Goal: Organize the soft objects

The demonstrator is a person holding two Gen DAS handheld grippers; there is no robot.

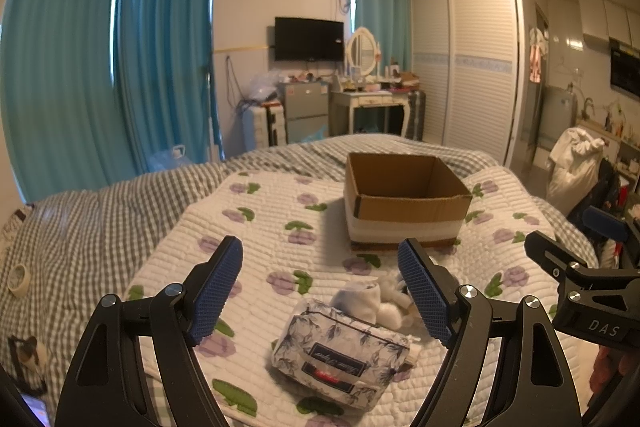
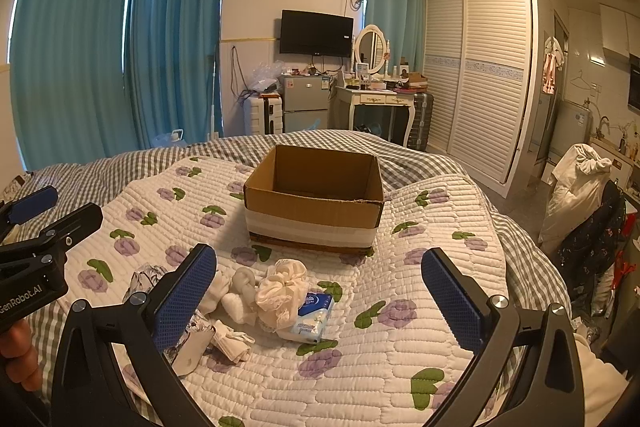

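Pouch [image 1: 340, 355]: lying on the quilt [image 1: 260, 227], under the left gripper [image 1: 320, 291], fingers spread, holding nothing.
Right gripper [image 2: 316, 299]: hovering released over scrunchie [image 2: 280, 291], tissues [image 2: 310, 317].
Box [image 2: 316, 215]: sitting beyond, open.

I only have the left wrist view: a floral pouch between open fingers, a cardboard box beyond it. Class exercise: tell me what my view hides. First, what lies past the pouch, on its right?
Observer: A cream scrunchie lies there, resting partly on a blue-and-white tissue pack.
Operator: Is the right gripper holding anything?
Observer: No. The right gripper is open, hovering over the quilt with nothing between its fingers.
Operator: Is anything in the box?
Observer: From the right wrist view the cardboard box shows only bare inner walls; its floor is hidden.
Operator: And my own gripper?
Observer: The left gripper is open above the floral pouch.
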